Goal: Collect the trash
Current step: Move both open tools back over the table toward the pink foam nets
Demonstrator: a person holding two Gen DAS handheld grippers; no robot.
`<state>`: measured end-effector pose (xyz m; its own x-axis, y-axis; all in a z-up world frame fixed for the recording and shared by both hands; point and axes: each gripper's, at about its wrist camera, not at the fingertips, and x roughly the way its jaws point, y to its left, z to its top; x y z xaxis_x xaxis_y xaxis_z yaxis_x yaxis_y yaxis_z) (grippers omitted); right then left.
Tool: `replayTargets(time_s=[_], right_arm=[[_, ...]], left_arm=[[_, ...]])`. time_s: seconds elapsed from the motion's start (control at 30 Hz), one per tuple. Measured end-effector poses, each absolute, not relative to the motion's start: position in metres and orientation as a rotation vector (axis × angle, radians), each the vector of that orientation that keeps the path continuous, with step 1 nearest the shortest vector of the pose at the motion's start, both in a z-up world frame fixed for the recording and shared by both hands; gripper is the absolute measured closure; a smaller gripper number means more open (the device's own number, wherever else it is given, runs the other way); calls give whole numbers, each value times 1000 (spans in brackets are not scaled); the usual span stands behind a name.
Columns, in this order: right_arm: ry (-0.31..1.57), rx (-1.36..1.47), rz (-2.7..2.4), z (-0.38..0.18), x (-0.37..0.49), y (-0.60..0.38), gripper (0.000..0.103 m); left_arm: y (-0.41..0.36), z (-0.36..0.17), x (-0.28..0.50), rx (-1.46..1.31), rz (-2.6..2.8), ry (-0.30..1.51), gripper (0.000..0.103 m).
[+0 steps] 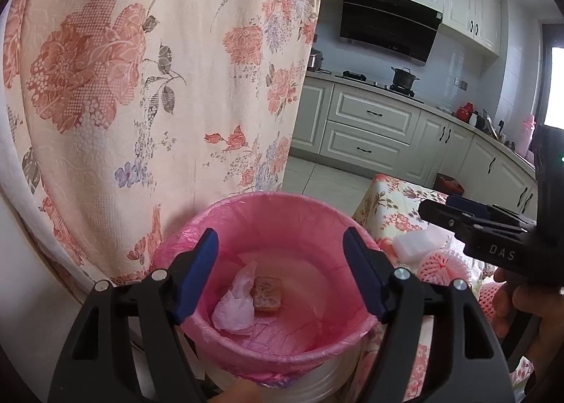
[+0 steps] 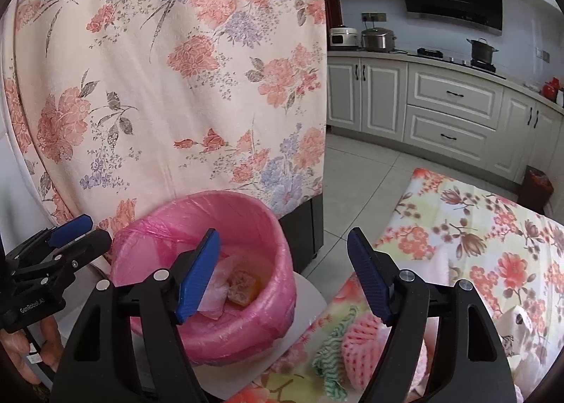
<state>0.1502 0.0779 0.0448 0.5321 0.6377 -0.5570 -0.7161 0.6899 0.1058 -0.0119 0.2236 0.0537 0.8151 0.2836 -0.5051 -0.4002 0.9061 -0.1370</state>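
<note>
Your left gripper [image 1: 280,274] hovers over the pink-lined bin [image 1: 299,212], jaws spread and empty; a crumpled tissue [image 1: 236,304] and brown square wrapper [image 1: 268,292] lie below, between them. Your right gripper [image 2: 283,274] gapes empty too, above soft pink foam netting [image 2: 363,343] on the floral-clothed worktop [image 2: 493,234].

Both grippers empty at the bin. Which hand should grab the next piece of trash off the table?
Right, probably. The right gripper is open with the pink foam net on the floral tablecloth just below its jaws. The left gripper, also open, sits over the pink-lined bin.
</note>
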Motion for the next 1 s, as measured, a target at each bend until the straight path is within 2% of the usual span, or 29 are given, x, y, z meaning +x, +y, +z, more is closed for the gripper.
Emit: replayTargets(time_s=[0.53, 1.0], right_arm=[[549, -106, 632, 48, 141, -44, 26], [597, -81, 494, 19, 143, -129, 22]], left_arm=[[154, 54, 4, -202, 245, 513, 26], [107, 56, 19, -165, 161, 529, 24]])
